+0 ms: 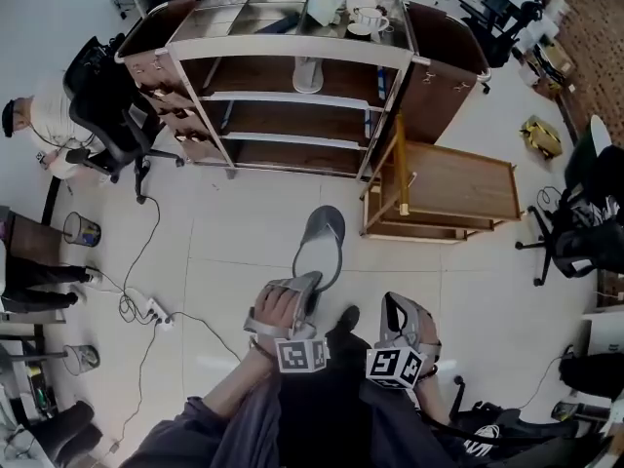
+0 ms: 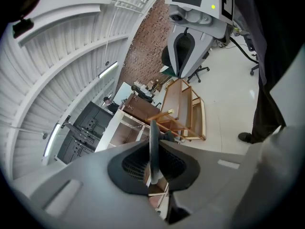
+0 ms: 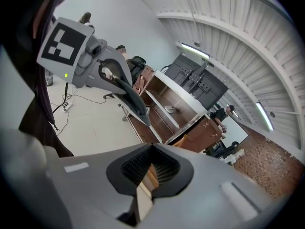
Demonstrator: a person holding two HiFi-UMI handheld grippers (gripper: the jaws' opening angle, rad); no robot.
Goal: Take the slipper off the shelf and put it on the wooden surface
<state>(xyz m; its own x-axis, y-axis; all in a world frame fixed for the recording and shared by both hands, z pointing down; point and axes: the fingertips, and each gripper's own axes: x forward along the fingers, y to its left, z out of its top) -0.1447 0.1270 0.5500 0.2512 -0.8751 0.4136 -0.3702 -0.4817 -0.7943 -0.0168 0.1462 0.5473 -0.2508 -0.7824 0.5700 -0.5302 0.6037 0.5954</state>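
My left gripper (image 1: pixel 308 286) is shut on the heel end of a grey slipper (image 1: pixel 322 245), which hangs over the white floor in front of the shelf (image 1: pixel 292 52). In the left gripper view the slipper's thin edge (image 2: pixel 153 142) stands pinched between the pads. A second light slipper (image 1: pixel 307 74) lies on the shelf's upper board. The wooden surface (image 1: pixel 463 185) is a low cart to the right of the shelf. My right gripper (image 1: pixel 393 307) hovers beside the left one, jaws together with nothing in them. The right gripper view shows the left gripper carrying the slipper (image 3: pixel 127 90).
Cups and dishes (image 1: pixel 353 13) sit on the shelf top. A person on an office chair (image 1: pixel 93 105) is at the left, with cables and a power strip (image 1: pixel 154 310) on the floor. More chairs (image 1: pixel 585 232) stand at the right.
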